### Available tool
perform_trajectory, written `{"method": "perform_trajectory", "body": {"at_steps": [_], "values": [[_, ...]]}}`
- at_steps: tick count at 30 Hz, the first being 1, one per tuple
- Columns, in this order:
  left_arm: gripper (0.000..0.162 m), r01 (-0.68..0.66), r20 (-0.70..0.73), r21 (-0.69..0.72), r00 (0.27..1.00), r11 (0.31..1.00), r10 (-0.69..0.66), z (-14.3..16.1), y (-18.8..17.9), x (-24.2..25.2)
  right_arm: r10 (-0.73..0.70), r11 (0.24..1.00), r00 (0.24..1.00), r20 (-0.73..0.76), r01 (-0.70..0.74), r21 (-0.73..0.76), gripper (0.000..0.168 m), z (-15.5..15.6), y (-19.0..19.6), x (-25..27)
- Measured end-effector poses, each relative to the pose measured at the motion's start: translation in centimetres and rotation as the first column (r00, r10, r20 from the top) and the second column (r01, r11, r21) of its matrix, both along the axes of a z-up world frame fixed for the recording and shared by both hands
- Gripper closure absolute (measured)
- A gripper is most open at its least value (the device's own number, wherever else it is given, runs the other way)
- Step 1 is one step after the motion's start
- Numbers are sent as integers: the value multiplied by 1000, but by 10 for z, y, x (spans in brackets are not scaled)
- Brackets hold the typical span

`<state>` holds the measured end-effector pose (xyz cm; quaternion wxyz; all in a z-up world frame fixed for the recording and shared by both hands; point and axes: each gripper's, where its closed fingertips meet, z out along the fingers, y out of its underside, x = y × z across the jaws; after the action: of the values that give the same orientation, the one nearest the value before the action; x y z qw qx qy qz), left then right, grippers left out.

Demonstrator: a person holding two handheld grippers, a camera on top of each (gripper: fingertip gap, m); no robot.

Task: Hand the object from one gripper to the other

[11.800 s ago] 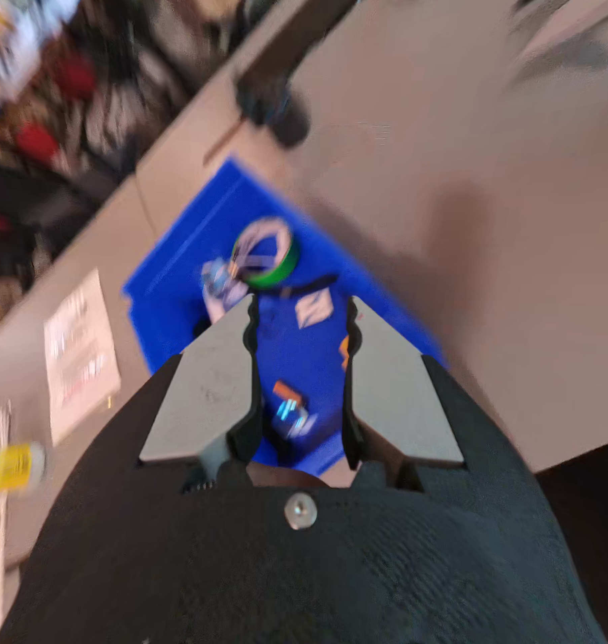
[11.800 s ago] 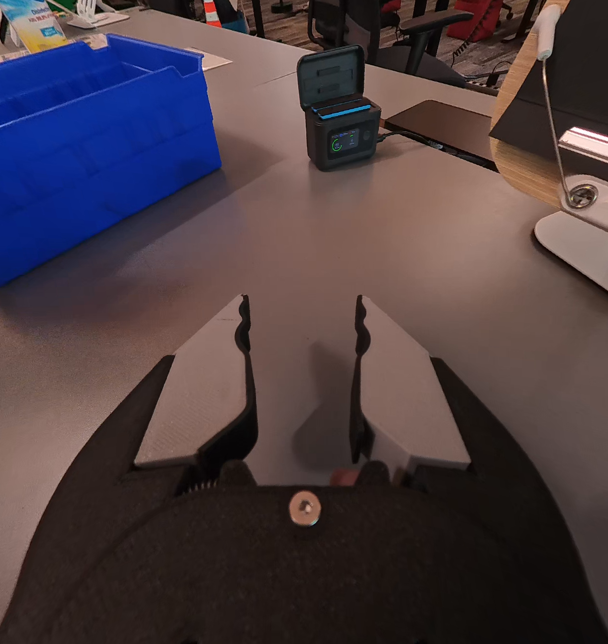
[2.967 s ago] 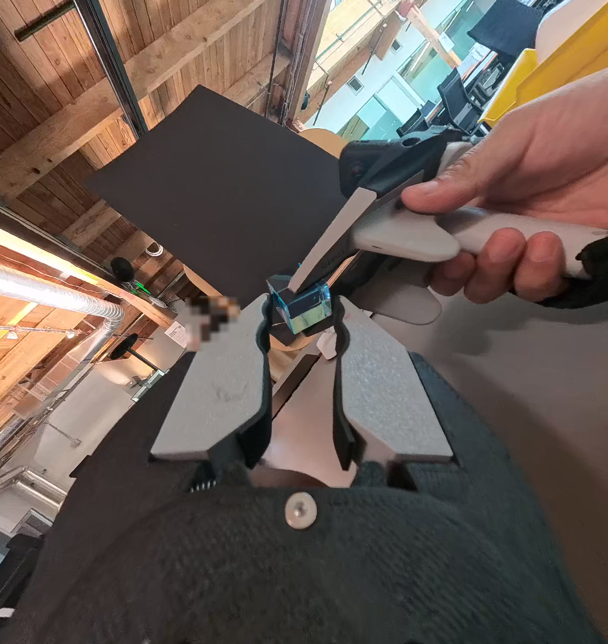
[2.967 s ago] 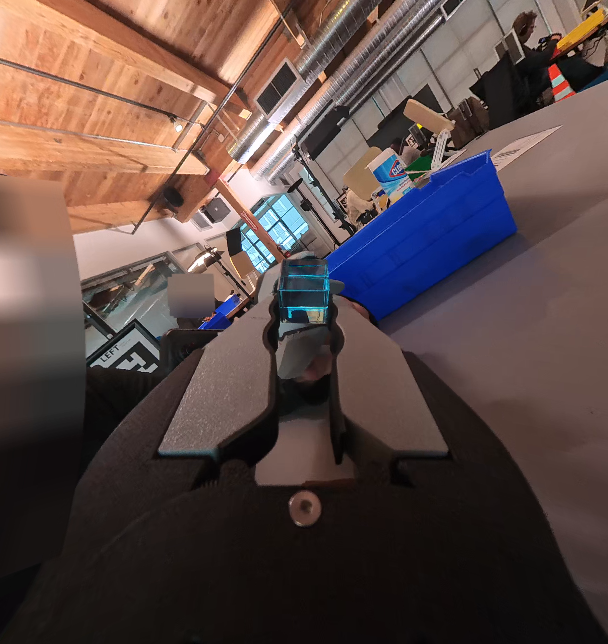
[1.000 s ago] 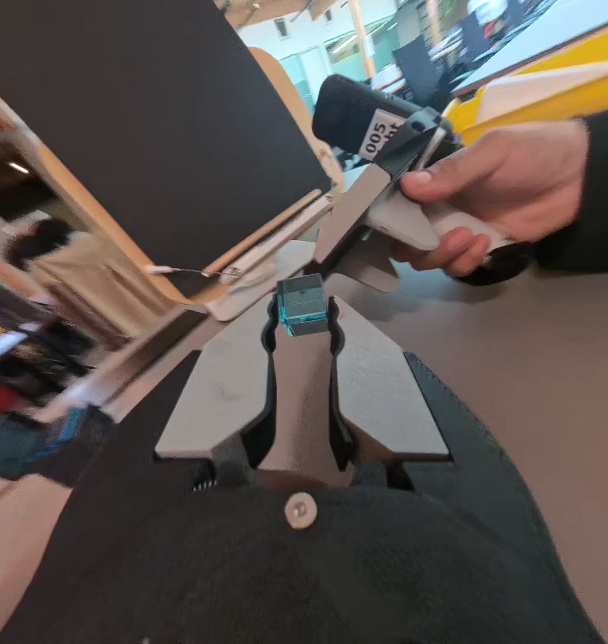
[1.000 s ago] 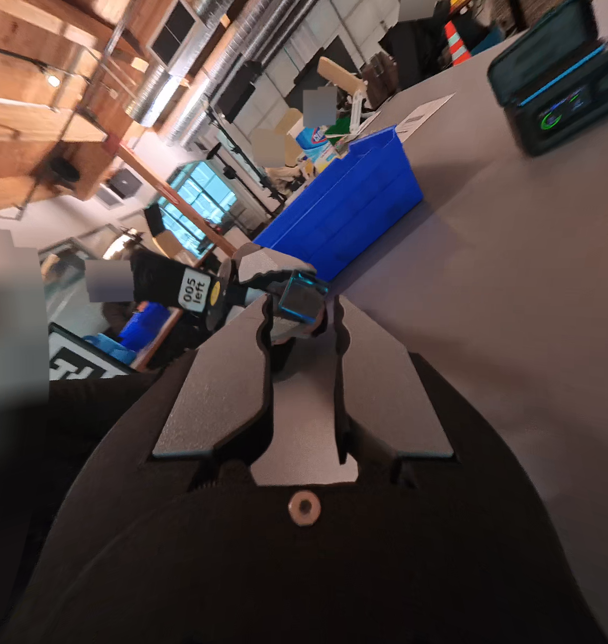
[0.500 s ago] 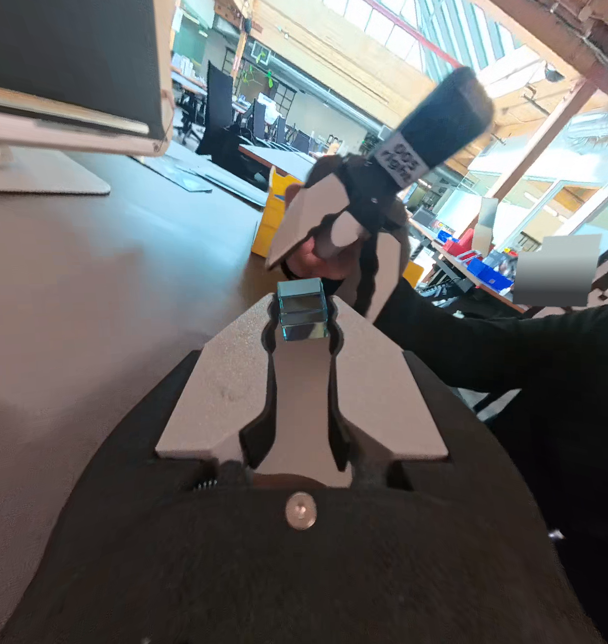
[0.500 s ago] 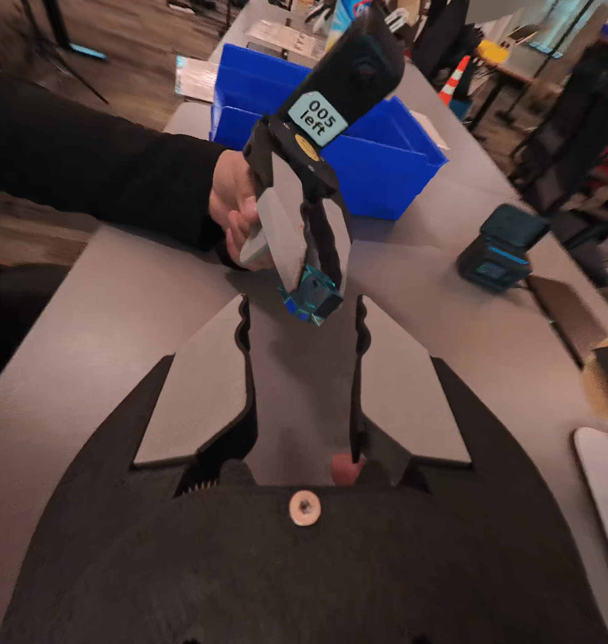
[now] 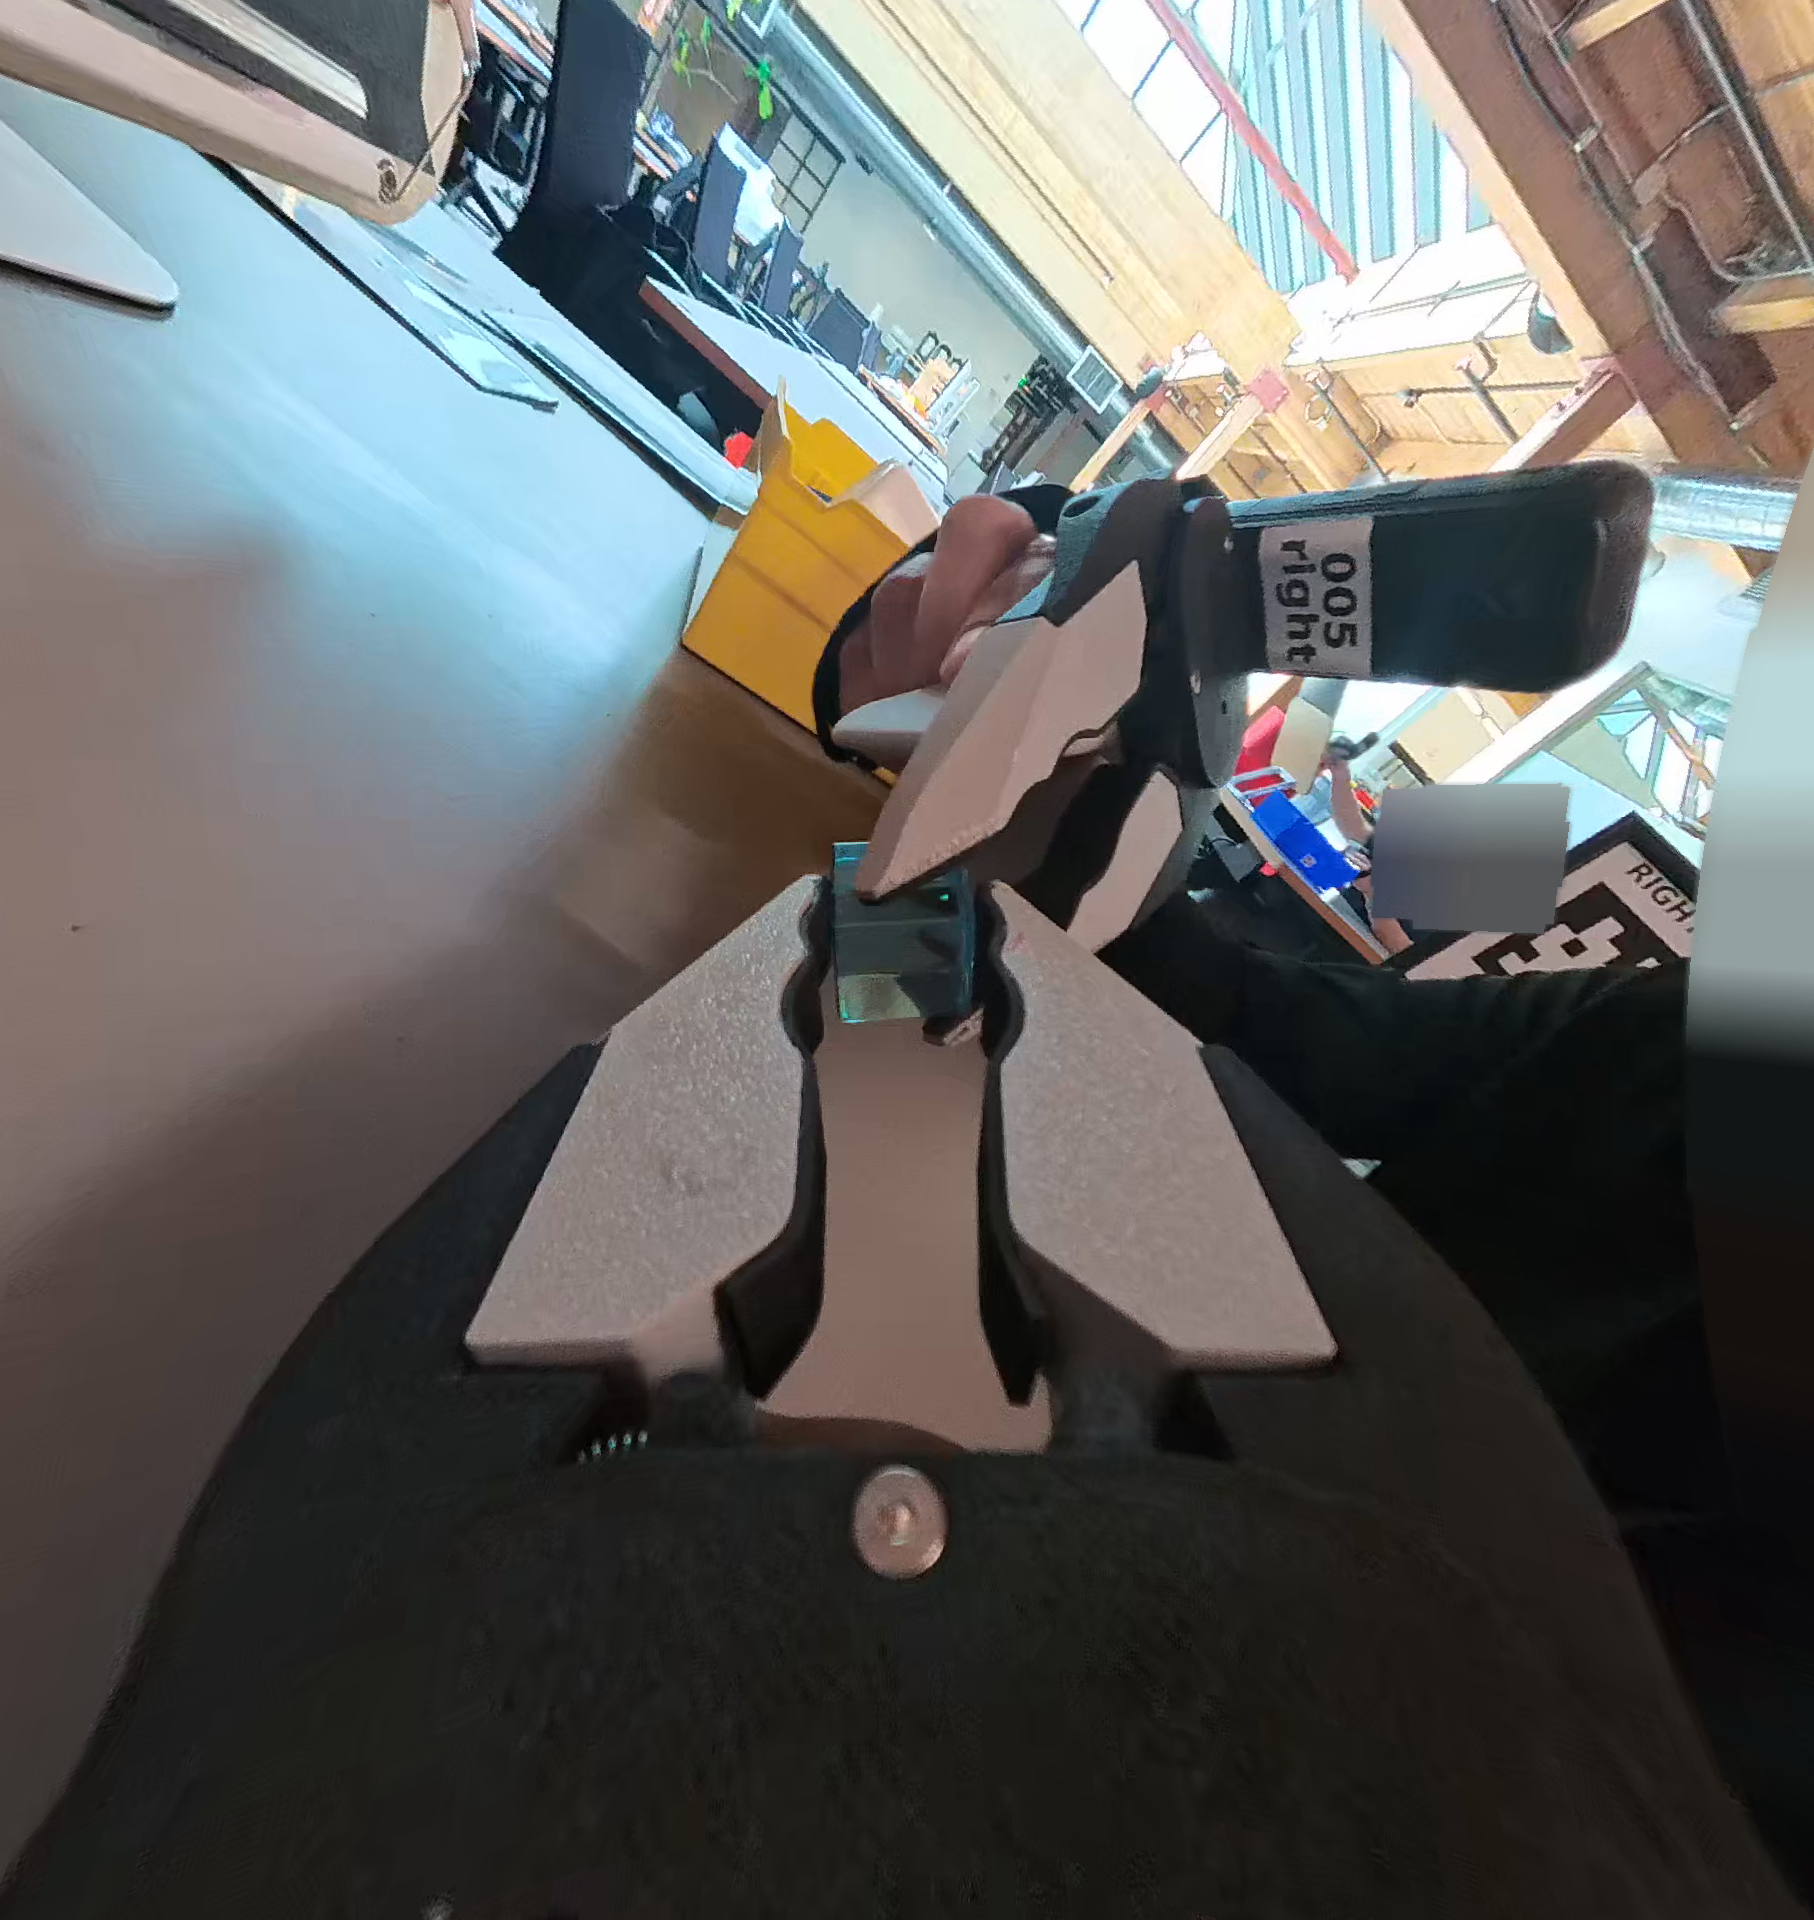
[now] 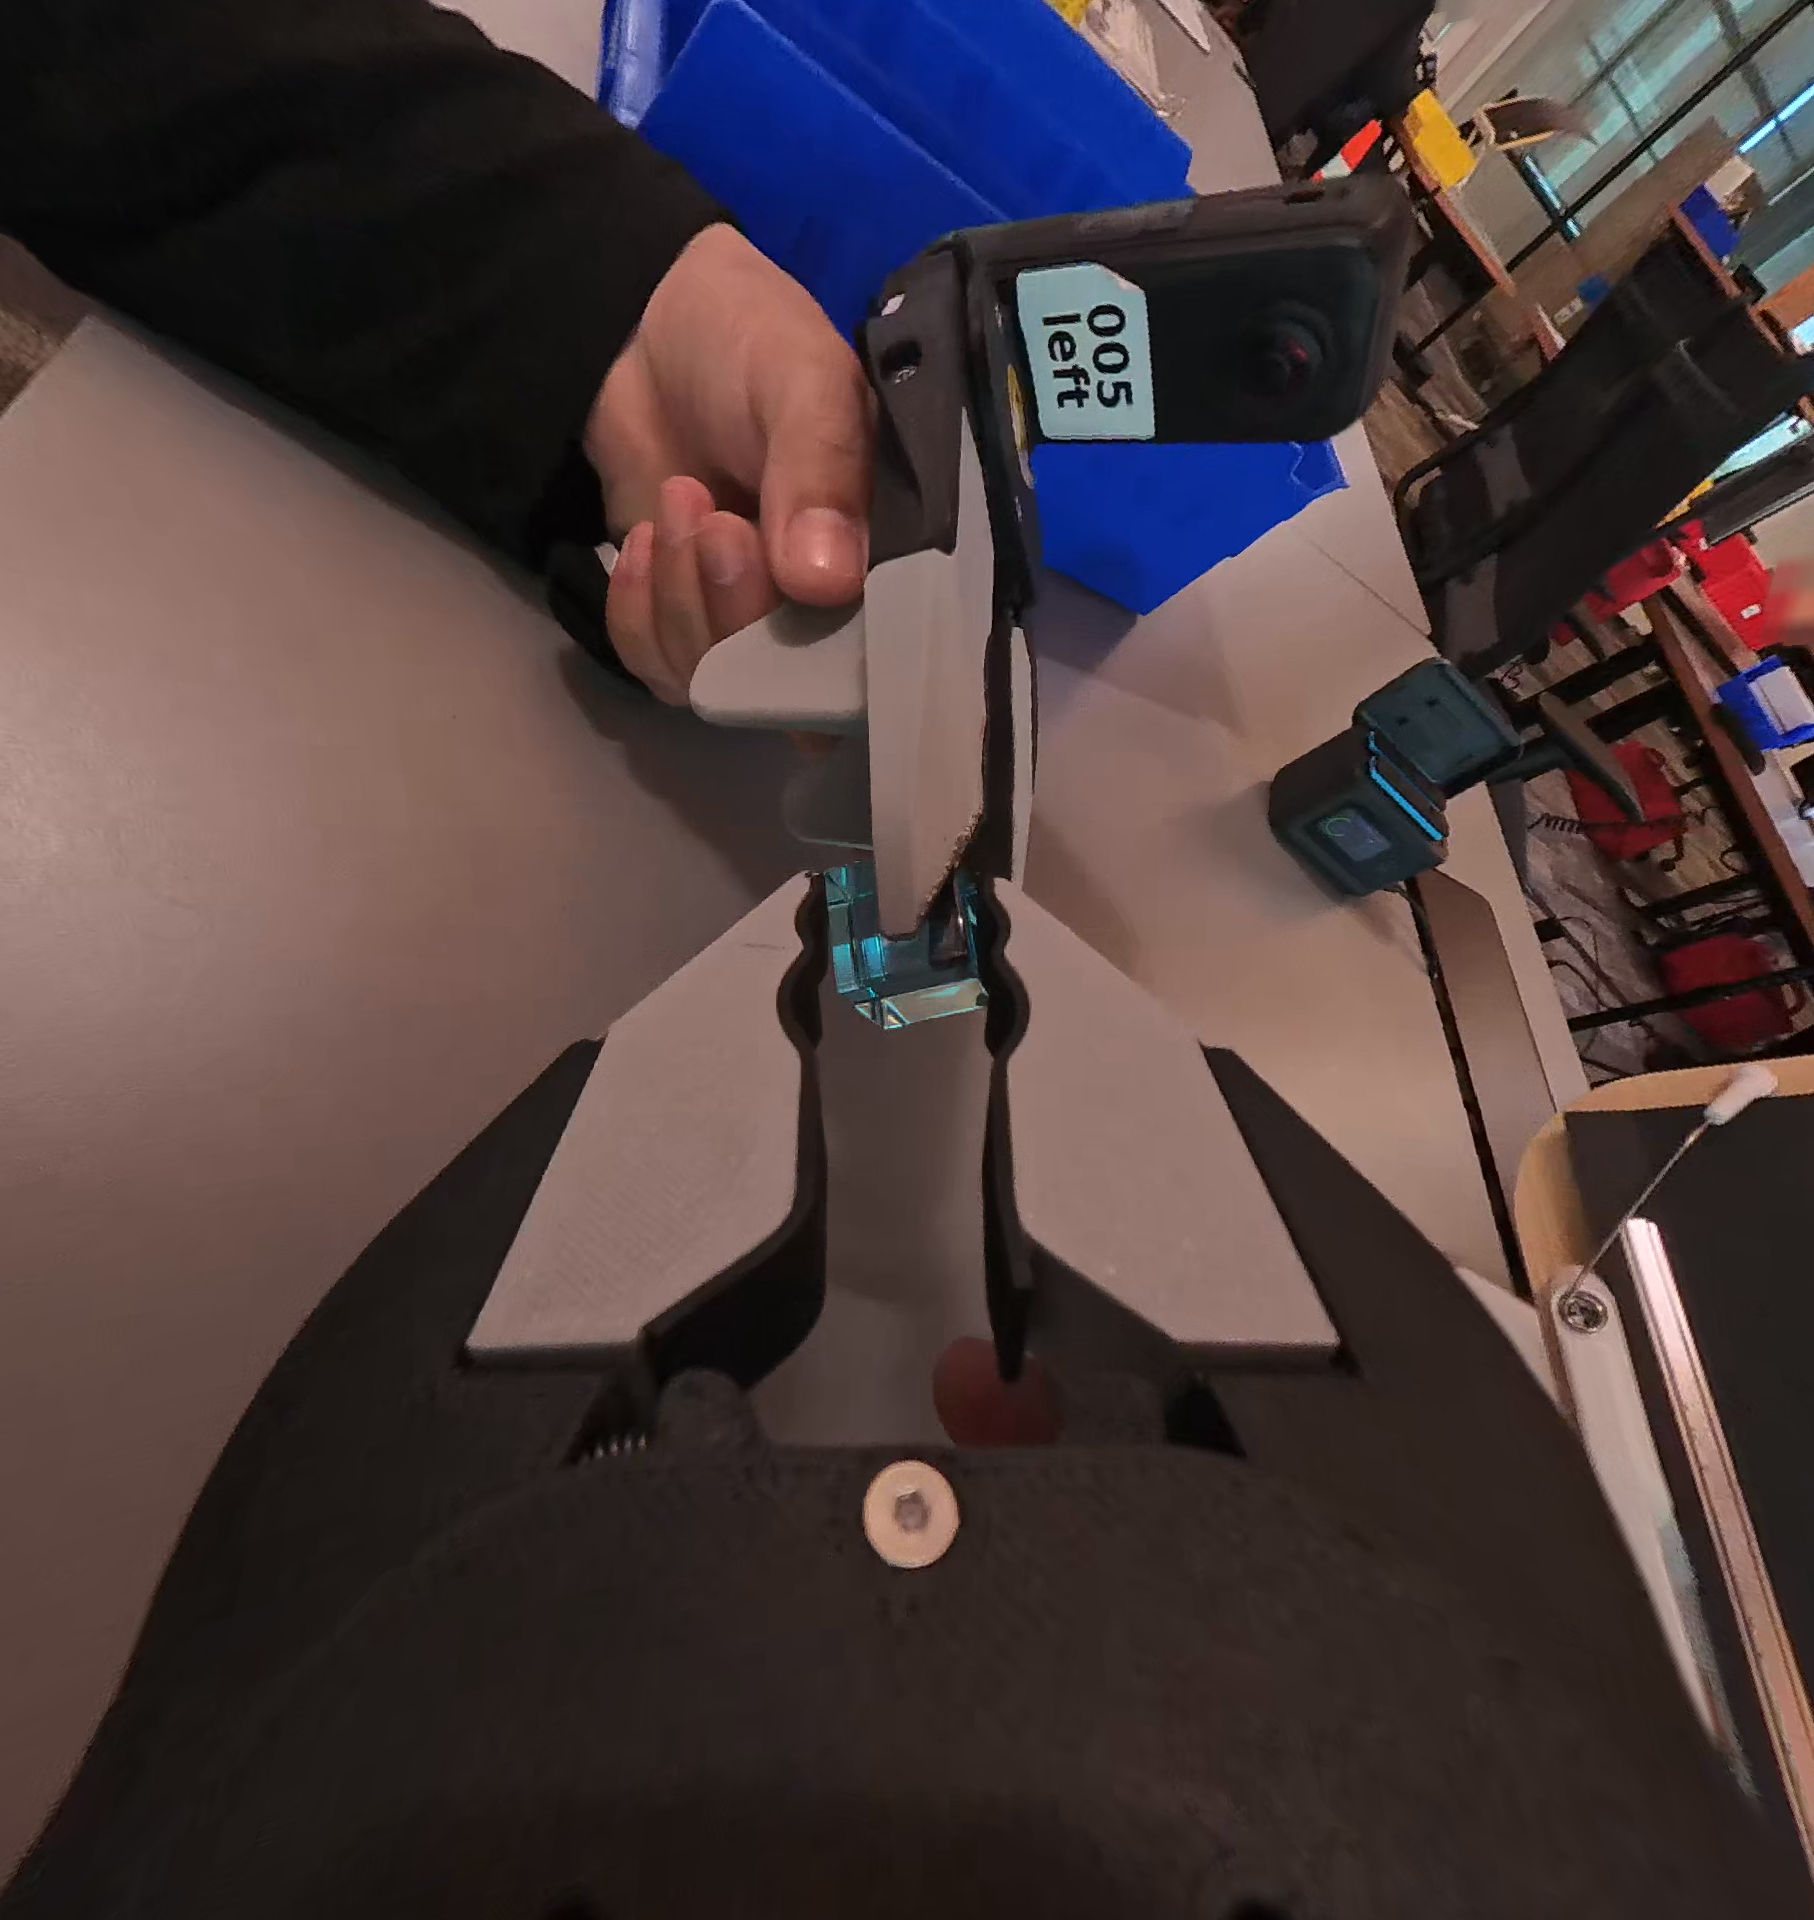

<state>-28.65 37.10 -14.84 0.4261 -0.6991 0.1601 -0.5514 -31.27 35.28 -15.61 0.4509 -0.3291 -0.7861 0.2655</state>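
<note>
The left gripper [image 9: 901,951] pinches a small see-through blue cube [image 9: 898,961] right at its tips. The right gripper [image 10: 903,961] comes in from the other side, and its two fingers press on the same cube [image 10: 908,987] too. Both tools squeeze it together, above the grey table [image 10: 259,831]. Past the left gripper sits a blue bin [image 10: 882,135].

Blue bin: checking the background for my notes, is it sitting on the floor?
No, the blue bin rests on the grey table, behind the left gripper.
</note>
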Motion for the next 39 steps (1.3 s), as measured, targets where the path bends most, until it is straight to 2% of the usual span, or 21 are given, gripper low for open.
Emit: {"method": "perform_trajectory", "body": {"at_steps": [2, 5, 8, 10, 12, 14, 16, 18, 22, 25, 27, 29, 32, 34, 36, 39], "values": [[137, -37, 1, 24, 999, 999, 37, 4, 4, -3, -35, 996, 999, -1, 35, -77, 144, 5, 5, -1], [135, -173, -89, 144, 978, 974, 187, 9, 18, -19, -151, 959, 989, -6, 145, -244, 145, 14, 30, -3], [134, -263, -184, 339, 923, 903, 338, 19, 24, -30, -193, 822, 981, 26, 176, -541, 145, 24, 47, -1], [131, -274, -314, 481, 833, 833, 456, 14, 30, -35, -208, 696, 978, 22, 163, -699, 145, 33, 57, 1], [123, -218, -416, 660, 691, 719, 591, 12, 33, -35, -162, 570, 985, 52, 136, -810, 145, 35, 56, 3], [124, -86, -455, 795, 570, 601, 684, 9, 31, -25, -117, 469, 991, 71, 118, -875, 145, 34, 54, 5], [123, 55, -468, 861, 472, 505, 747, 4, 29, -14, -64, 419, 993, 97, 115, -901, 144, 30, 49, 6], [123, 136, -462, 883, 423, 450, 779, 0, 28, -6, -39, 432, 990, 136, 139, -891, 144, 23, 45, 8], [120, 131, -454, 886, 436, 445, 777, 2, 27, -6, 19, 475, 982, 188, 156, -866, 144, 13, 37, 14], [119, 146, -444, 891, 477, 430, 758, 5, 21, -2, 55, 460, 979, 194, 148, -876, 144, 12, 31, 15], [120, 182, -445, 893, 477, 411, 758, 3, 19, 3, 91, 456, 972, 215, 152, -877, 144, 7, 25, 16], [119, 223, -471, 882, 459, 416, 753, -3, 18, 7, 132, 459, 963, 234, 150, -876, 144, 3, 17, 17], [130, 296, -487, 870, 400, 394, 776, -11, 20, 8, 168, 442, 957, 235, 140, -886, 145, 3, 9, 17], [132, 339, -497, 858, 356, 386, 791, -12, 21, 8, 178, 424, 955, 239, 145, -894, 144, 2, 9, 18], [132, 299, -473, 874, 343, 383, 812, -3, 23, 4, 172, 383, 965, 199, 121, -916, 144, 11, 13, 16], [132, 178, -376, 925, 329, 335, 866, 21, 28, -13, 108, 354, 988, 108, 63, -933, 141, 30, 28, 16]]}}
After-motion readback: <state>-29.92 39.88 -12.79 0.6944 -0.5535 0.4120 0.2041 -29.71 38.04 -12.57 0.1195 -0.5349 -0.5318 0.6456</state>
